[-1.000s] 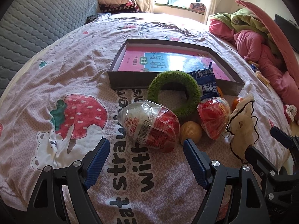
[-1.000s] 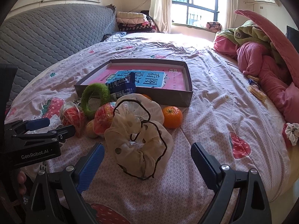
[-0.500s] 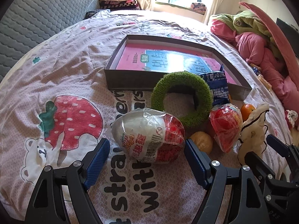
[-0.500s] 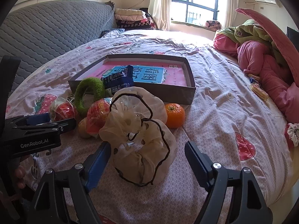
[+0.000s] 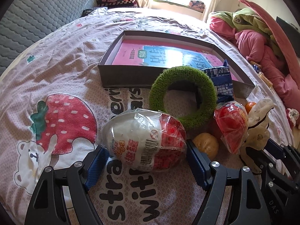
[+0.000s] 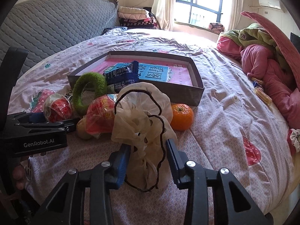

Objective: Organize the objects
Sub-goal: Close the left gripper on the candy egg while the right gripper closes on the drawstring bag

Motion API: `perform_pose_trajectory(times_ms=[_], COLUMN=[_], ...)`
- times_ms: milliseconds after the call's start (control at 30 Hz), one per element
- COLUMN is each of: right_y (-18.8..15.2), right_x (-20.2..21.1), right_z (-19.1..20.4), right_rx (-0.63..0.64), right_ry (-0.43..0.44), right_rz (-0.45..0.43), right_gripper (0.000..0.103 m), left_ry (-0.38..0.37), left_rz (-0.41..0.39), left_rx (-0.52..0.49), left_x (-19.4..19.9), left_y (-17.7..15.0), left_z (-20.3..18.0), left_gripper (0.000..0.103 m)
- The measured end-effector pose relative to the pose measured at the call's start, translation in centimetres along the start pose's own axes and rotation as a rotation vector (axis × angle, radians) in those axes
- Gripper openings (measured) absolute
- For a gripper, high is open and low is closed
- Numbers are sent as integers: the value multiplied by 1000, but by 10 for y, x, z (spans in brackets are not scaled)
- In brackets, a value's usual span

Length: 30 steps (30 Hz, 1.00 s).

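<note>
Blue rubber pads line the black fingers of both tools. In the left wrist view we see the left gripper set around a plastic-wrapped egg-shaped package, white at one end and red at the other; both pads touch its ends, so the tool is clamped on it while the package lies on the pink strawberry-print bedsheet. In the right wrist view the right gripper has its pads pressed into the lower folds of a cream sheer fabric scrunchie with a dark cord edge, closed on the cloth.

Outward from the left tool we find a small yellowish round fruit just beside the right pad, and a second red plastic-wrapped egg next to it. A green fuzzy ring stands tilted behind the gripped package, leaning toward a shallow dark grey cardboard box tray. A blue printed snack packet rests against the tray's near wall, beside the ring.

Outward from the right tool, an orange mandarin sits just beside the scrunchie and near the tray's front corner. Inside the tray lies a pink and blue booklet with large printed characters. Farther off, at the right edge of the bed, we note a heap of pink and green bedding; a grey quilted headboard rises at the left.
</note>
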State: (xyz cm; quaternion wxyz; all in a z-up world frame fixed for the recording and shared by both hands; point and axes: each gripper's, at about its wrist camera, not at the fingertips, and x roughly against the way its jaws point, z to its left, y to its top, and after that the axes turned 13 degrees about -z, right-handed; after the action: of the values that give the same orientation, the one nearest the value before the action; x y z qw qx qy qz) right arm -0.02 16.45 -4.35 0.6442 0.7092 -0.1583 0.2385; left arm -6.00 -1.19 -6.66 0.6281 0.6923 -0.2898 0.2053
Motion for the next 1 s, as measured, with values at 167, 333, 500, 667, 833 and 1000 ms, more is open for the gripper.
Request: perform_pose_trajectory(times_ms=[167, 333, 500, 667, 833, 1000], right_y=[0, 0, 0, 2, 4, 7], right_x=[0, 0, 1, 4, 9, 14], right_z=[1, 1, 0, -1, -5, -10], right_rx=[9, 6, 4, 2, -18, -48], right_ry=[8, 8, 5, 12, 21, 37], right_rz=[-3, -4, -7, -18, -36, -53], right_gripper=[27, 26, 26, 21, 18, 14], left_ry=[0, 12, 5, -5, -18, -23], left_rz=[6, -3, -31, -62, -74, -88], left_rx=[-8, 4, 10, -1, -10, -20], left_x=[2, 7, 14, 25, 33, 39], left_y=[-1, -3, -2, 1, 4, 6], left_z=[0, 1, 2, -2, -7, -11], left_gripper=[69, 62, 61, 61, 61, 61])
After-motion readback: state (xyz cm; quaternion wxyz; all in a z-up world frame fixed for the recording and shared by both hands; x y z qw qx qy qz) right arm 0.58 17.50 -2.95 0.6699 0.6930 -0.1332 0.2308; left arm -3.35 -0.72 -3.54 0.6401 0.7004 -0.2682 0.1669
